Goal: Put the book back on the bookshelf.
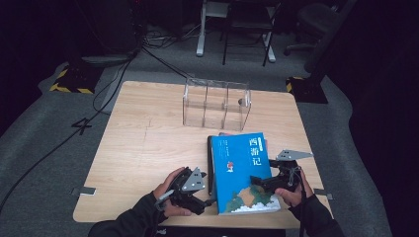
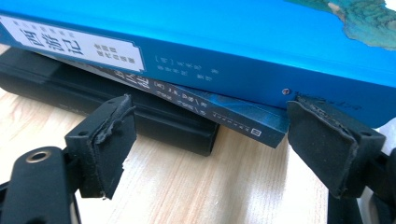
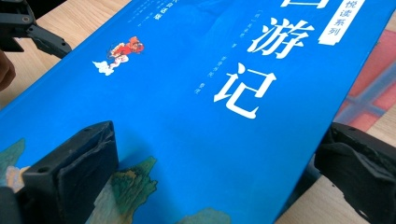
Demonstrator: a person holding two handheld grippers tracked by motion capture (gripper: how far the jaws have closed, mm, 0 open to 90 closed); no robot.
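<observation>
Nearest the person, at the front edge of the wooden counter (image 1: 148, 148), the left gripper (image 1: 203, 200) sits low beside a stack of books, its jaws spread and nothing pressed between them. In the left gripper view the jaws stand wide in front of the spines, one pad just beside the lower edge of the top book. The right gripper (image 1: 257, 181) reaches over the stack from the other side; in the right gripper view its jaws are spread too — one over the cover near the painted hills, the other beyond the cover's outer edge, and whether a pad touches the cover I cannot tell. The top book, a blue book (image 1: 244, 170), lies flat with its cover up: bright blue, large white Chinese characters near its far end, a small red figure on a white cloud in the middle, and green-and-white hills along the near edge. Its spine carries a white label with dark characters. Under it lie a darker blue book (image 2: 224, 109) and a black book (image 2: 154, 126), stepped out toward the left. Farther back stands a clear plastic organizer (image 1: 216, 103) with upright dividers — well apart from the stack.
</observation>
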